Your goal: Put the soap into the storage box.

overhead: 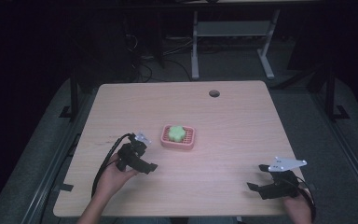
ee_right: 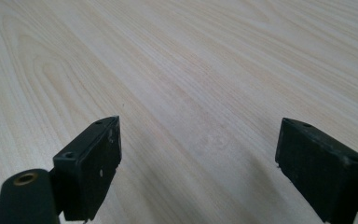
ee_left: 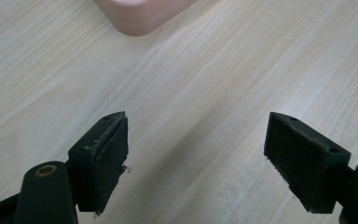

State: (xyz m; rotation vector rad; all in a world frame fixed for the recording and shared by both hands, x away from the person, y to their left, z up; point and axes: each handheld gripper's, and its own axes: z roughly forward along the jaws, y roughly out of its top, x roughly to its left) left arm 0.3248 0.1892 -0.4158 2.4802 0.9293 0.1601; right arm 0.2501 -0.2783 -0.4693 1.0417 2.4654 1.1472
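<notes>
A pink soap dish (overhead: 189, 140) sits near the middle of the wooden table (overhead: 233, 126), holding a green flower-shaped soap (overhead: 176, 133). My left gripper (overhead: 148, 157) rests just left of the dish, a short gap away, open with nothing between its jaws. In the left gripper view, the left gripper (ee_left: 196, 128) stands wide open over bare wood, and a corner of the pink dish (ee_left: 140, 14) shows at the top edge. My right gripper (overhead: 256, 176) is near the front right of the table, open and empty. The right gripper view shows the right gripper (ee_right: 198, 133) open above bare wood grain.
A round cable hole (overhead: 214, 93) lies at the table's far side. Behind the table stands a grey desk frame (overhead: 233, 30) on dark floor. A black cable (overhead: 103, 165) trails from the left gripper toward the front edge.
</notes>
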